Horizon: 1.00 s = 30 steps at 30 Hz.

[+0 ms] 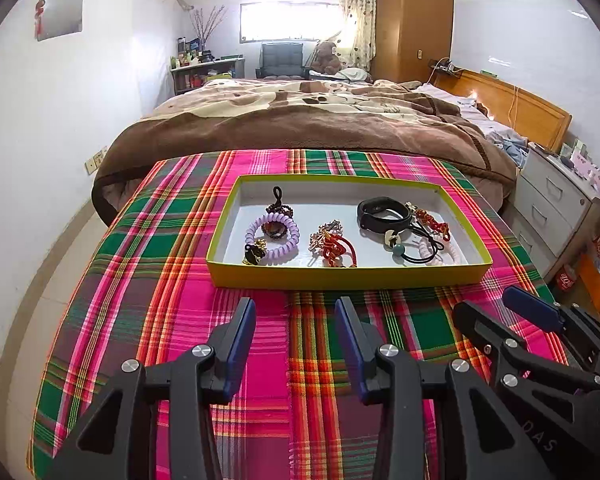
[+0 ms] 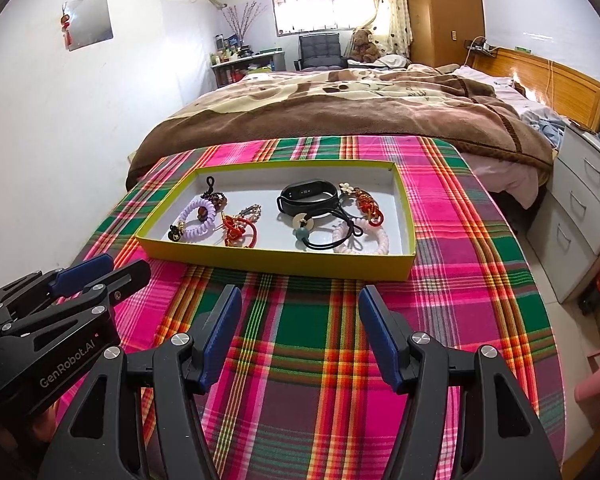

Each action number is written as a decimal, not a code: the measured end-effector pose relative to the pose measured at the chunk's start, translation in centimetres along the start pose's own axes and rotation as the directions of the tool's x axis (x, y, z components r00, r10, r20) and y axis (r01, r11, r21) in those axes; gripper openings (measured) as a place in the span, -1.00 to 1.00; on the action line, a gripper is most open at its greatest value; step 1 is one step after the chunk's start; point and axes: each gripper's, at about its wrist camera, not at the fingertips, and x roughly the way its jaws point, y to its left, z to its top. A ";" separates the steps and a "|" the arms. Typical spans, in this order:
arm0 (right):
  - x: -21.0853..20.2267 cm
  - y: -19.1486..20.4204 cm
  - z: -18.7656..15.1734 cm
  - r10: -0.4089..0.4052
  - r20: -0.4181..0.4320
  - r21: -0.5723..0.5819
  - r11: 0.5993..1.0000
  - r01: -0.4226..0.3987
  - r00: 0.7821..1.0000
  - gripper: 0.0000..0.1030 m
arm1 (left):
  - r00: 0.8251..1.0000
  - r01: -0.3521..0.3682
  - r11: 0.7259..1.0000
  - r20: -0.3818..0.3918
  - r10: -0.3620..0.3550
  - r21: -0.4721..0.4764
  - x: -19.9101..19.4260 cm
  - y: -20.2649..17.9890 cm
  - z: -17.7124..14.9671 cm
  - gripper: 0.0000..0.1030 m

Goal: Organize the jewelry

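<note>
Presently, one shallow yellow-green box lid point(image 1: 340, 278) serving as tray, set on a plaid tablecloth point(image 1: 172, 280); all jewelry in view lies inside it.

- Left group: lilac coil hair tie point(image 1: 272, 236), overlapping a dark beaded bracelet point(image 1: 278, 216); a small black-and-gold charm point(image 1: 254, 254) touching the coil's near edge.
- Centre: red cord piece with gold ornament point(image 1: 332, 248), apart from both groups.
- Right group: black fitness band point(image 2: 308, 196), black elastic with teal bead point(image 2: 302, 234), pale pink coil tie point(image 2: 360, 242), red knotted cord with flower point(image 2: 364, 204), all tangled or touching.

Left gripper point(image 1: 296, 320) and right gripper point(image 2: 298, 312): both released, fingers spread, nothing between them, poised over bare cloth just short of the tray's near wall.

Judgement: clustering fits either sorted items now contained, or a heap awaiting separation; the pictures do not settle which.
</note>
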 end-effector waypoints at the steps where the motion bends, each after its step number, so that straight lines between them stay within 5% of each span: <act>1: 0.0 0.0 0.0 0.000 -0.001 0.000 1.000 0.000 1.000 0.19 | 1.000 0.000 1.000 0.001 0.000 0.000 -0.1 0.0 0.0 -0.21; 30: 0.0 0.2 0.0 0.001 -0.004 -0.003 1.000 -0.001 1.000 0.19 | 1.000 0.001 1.000 -0.004 -0.001 0.006 -0.3 -0.2 -0.1 -0.21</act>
